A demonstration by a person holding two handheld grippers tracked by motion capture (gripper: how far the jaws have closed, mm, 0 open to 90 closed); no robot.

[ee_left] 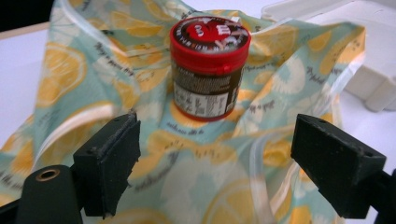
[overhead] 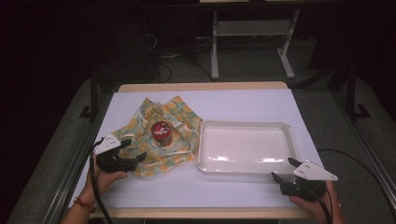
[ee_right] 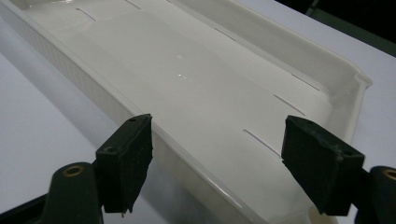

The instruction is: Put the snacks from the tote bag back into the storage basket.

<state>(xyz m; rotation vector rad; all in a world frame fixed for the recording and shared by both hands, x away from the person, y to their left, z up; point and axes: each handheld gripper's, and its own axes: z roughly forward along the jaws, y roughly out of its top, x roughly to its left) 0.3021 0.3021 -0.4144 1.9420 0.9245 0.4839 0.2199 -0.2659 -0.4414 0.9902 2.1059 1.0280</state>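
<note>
Sitting upright on the lemon-print cloth [overhead: 163,135], at nine o'clock of the white tray [overhead: 246,147], the red-lidded jar [overhead: 161,133] is risking a topple if the left tongs [overhead: 135,150], gaping wide and empty at the cloth's edge, are tugging the fabric. The right tongs [overhead: 285,169], also spread open, are hovering low over the desk [overhead: 187,186] at the tray's five o'clock corner.

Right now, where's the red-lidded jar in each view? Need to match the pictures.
High view: the jar stands left of centre on the lemon-print cloth, left of the white tray.
Left gripper view: the jar is top centre, upright on the cloth, beyond the open left claw.
Right gripper view: the jar is not in it.
Shared landmark: the white tray, at top right in the left gripper view.
</note>
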